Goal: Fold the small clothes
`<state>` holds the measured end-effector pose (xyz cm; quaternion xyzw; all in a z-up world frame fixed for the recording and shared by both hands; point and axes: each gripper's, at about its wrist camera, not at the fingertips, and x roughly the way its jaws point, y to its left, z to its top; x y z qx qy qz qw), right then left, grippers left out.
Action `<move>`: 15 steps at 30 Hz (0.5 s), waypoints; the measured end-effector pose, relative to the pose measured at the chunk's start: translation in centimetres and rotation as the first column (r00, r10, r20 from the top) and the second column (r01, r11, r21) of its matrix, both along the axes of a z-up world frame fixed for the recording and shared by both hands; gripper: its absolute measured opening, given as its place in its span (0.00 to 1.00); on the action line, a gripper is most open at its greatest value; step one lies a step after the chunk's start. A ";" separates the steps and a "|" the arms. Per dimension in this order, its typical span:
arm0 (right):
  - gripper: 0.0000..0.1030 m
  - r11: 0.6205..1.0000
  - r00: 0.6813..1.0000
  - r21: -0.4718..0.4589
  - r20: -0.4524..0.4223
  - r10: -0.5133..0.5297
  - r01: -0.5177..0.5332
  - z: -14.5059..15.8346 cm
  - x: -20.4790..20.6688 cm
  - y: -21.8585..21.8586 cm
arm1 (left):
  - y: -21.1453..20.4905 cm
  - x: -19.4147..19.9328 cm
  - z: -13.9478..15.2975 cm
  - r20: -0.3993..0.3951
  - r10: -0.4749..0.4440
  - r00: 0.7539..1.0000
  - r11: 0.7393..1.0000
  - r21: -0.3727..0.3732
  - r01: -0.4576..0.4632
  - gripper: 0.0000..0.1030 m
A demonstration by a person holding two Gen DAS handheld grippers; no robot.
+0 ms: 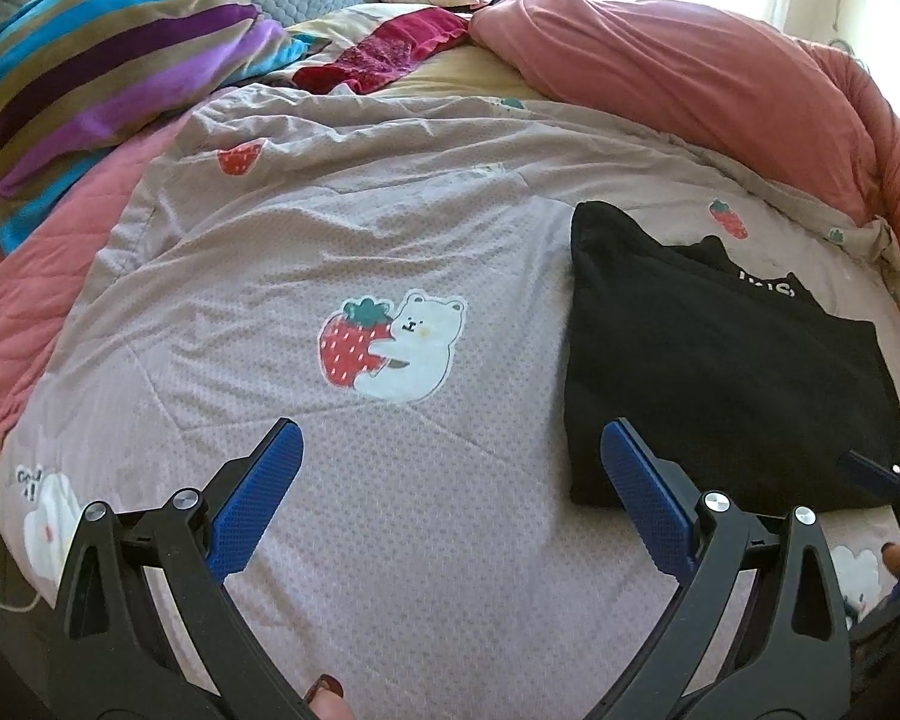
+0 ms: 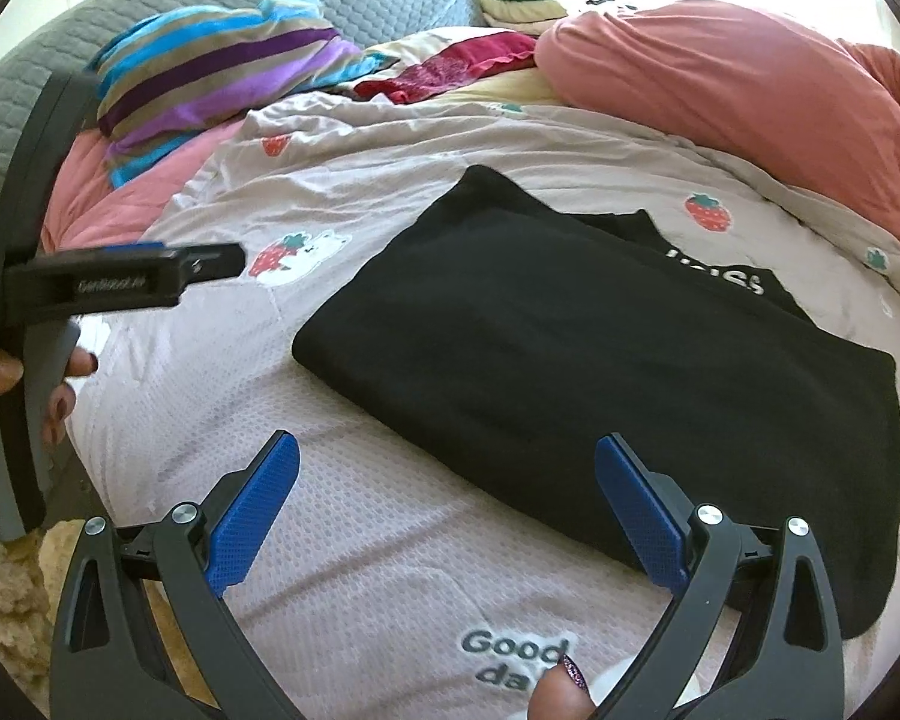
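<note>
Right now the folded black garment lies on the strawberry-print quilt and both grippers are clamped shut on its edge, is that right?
Not quite. The folded black garment does lie on the strawberry-print quilt, but neither gripper is clamped on it. The right wrist view shows the right gripper open and empty; the left wrist view shows the left gripper open too.

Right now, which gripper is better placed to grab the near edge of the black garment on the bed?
Probably the right gripper: its open jaws sit right at the black garment, one finger over the near edge. The left gripper, also open, hovers mostly over the bare quilt beside it.
</note>
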<state>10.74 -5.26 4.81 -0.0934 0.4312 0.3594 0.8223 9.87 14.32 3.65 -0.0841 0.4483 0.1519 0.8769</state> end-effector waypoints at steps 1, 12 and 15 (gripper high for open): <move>0.95 1.000 1.000 -0.004 0.002 0.003 -0.003 -0.2 0.0 0.3 | -0.1 0.3 -0.1 -0.004 -0.005 1.000 1.000 0.004 0.005 0.91; 0.95 0.992 0.996 -0.118 0.076 0.045 -0.036 -2.7 -0.2 3.9 | -0.6 4.4 -1.1 -0.042 -0.063 0.997 0.998 0.024 0.064 0.91; 0.95 0.984 0.993 -0.173 0.106 0.054 -0.035 -3.5 -0.3 4.9 | -0.2 5.6 -1.3 -0.053 -0.067 0.996 0.997 0.028 0.069 0.91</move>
